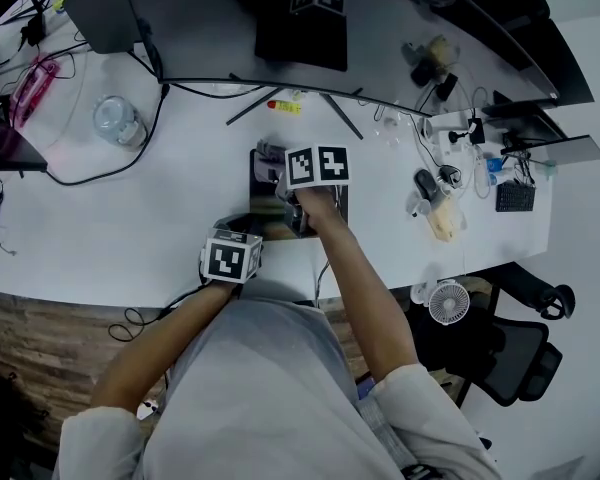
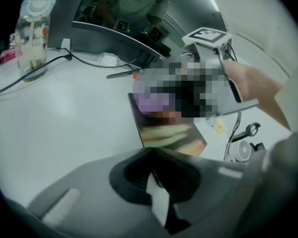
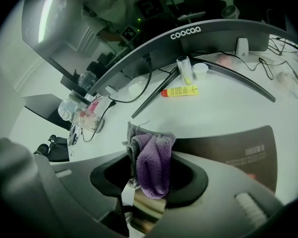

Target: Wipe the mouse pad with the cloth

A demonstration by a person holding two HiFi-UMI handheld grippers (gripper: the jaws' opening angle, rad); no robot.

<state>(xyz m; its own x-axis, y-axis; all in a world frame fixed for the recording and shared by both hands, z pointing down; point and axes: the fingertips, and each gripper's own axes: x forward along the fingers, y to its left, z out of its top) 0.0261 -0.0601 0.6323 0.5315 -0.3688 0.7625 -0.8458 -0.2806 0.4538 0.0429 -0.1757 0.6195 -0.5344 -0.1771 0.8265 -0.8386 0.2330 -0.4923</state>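
Obs.: right gripper (image 3: 150, 150) is clamped on the cloth (image 3: 154, 162), a purple wad with a grey fringe that bulges up out of the jaws. Left gripper (image 2: 151, 155) has its jaws drawn together with nothing between them.

Position, referenced to the monitor (image 3: 186, 33): the mouse pad (image 1: 330, 200) lies flat on the desk (image 1: 130, 218), just in front of the monitor's stand legs, between the monitor and the person. The right gripper sits over the pad's monitor-side left part. The left gripper hangs off the pad, on the side away from the monitor, with its jaws pointing toward the monitor across the pad.

Key relation: seen from the right gripper, the bare pad runs off to the right, parallel to the monitor's lower edge, and back away from the monitor. We judge the stroke should go rightward. Whether the cloth already touches the pad, we cannot tell.

Axis: in the head view the pad looks near square, so we log no clear long axis.

Nearer hand: the right one, which is already over the pad.

Pad appearance: dark brown, thin and glossy enough to throw reflections, with a pale printed barcode near one edge. We can make out no dirt on it.
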